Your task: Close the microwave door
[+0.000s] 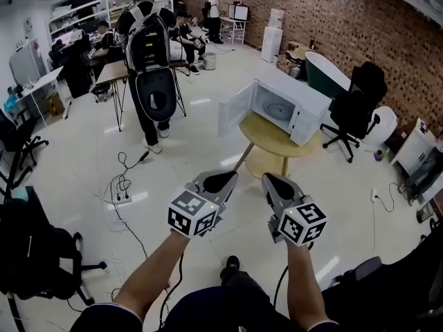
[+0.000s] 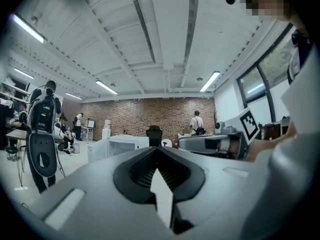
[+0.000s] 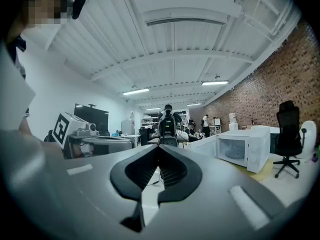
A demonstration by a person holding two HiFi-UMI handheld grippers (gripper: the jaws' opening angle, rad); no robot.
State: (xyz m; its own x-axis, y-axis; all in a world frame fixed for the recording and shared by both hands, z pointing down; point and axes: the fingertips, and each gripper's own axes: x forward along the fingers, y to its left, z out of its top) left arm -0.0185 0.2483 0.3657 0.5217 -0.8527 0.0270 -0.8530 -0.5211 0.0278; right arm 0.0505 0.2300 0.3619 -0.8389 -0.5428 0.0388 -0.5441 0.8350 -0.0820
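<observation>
a: nearest first, then?
b: two bare forearms low in the head view, each tipped with a marker cube. just beyond, left claw clenched, tips pressed together, nothing gripped. right claw alongside, likewise clenched and empty.
a: backed up by the claws' own cameras?
b: yes. in the left gripper view, left claw pinched to a point, only air in the dark hollow behind the tips. in the right gripper view, right claw closed the same way, holding nothing. both well short of the microwave, aimed roughly toward it, no contact with it.
a: and the microwave itself?
b: white, sitting on a round wooden surface. door wide open, standing out from the microwave's left side as seen in the head view. turntable visible inside the open cavity. control panel at the microwave's right end.
a: around it?
b: pale floor between claws and microwave, with a power strip and loose cables well left of the microwave. black office chair just right of the microwave. standing person with a backpack well left of the microwave's open door. brick wall behind the microwave, farthest back.
</observation>
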